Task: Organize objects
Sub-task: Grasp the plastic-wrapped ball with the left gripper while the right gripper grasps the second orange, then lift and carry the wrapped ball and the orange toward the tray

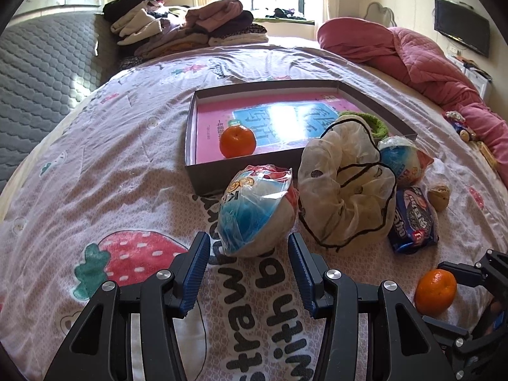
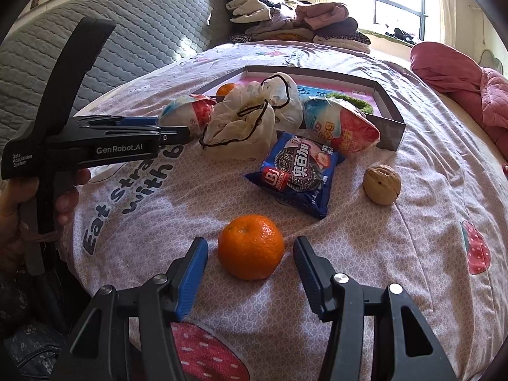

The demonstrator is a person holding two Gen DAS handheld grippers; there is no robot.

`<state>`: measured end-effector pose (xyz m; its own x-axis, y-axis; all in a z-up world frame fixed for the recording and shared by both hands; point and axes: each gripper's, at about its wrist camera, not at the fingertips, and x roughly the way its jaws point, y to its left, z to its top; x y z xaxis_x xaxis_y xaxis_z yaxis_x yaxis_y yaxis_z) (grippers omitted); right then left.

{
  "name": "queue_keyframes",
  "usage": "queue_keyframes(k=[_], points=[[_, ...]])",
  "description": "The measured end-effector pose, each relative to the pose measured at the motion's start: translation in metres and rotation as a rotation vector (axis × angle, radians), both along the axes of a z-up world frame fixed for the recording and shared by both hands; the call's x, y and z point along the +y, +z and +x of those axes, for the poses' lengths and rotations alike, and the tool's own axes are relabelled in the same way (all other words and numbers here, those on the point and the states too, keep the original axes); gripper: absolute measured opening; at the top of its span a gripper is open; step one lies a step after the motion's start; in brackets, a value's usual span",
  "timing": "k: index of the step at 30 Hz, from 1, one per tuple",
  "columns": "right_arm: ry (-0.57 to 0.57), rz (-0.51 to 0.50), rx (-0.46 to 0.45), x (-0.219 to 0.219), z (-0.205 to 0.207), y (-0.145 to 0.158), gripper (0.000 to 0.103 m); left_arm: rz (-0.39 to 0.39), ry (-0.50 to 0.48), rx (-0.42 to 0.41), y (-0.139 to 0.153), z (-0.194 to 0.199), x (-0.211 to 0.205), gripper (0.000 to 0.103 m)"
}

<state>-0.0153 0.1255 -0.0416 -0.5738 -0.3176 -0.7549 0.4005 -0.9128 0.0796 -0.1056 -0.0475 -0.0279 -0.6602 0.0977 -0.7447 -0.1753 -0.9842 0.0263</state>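
A grey shallow box (image 1: 203,174) (image 2: 393,133) with a pink bottom lies on the bed and holds an orange (image 1: 238,142) and a green scrunchie (image 1: 376,123). My left gripper (image 1: 249,247) is open, its jaws just in front of a wrapped snack ball (image 1: 257,209). My right gripper (image 2: 250,249) is open around a second orange (image 2: 250,246) on the sheet, not touching it. Near the box lie a white drawstring pouch (image 2: 244,120), another wrapped snack ball (image 2: 343,127), a blue cookie packet (image 2: 298,171) and a walnut (image 2: 382,184).
A pink quilt (image 1: 412,47) is heaped along the right side of the bed. Folded clothes (image 1: 190,28) are stacked at the far end. A grey mattress (image 1: 41,70) stands on the left. A small toy (image 1: 460,125) lies at the right edge.
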Motion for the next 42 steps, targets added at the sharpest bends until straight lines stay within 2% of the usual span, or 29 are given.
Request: queue_keyframes(k=[5,10,21,34,42], points=[[-0.009,-0.002,0.008,-0.002,-0.003,-0.002,0.056,0.009,-0.011,-0.028,-0.007,-0.008,0.002,0.052],[-0.007,-0.011,0.015,-0.002,-0.005,-0.004,0.055,0.013,-0.014,-0.021,-0.007,-0.014,0.004,0.052],[0.016,0.011,0.045,-0.007,-0.003,-0.007,0.041,0.035,-0.010,-0.009,-0.005,-0.028,0.005,0.052],[0.015,-0.043,0.035,0.000,-0.005,-0.004,0.040,0.146,-0.015,0.005,-0.001,-0.035,-0.005,0.051],[0.010,-0.053,0.050,0.004,-0.003,0.001,0.040,0.110,-0.015,0.056,0.008,-0.018,-0.002,0.051]])
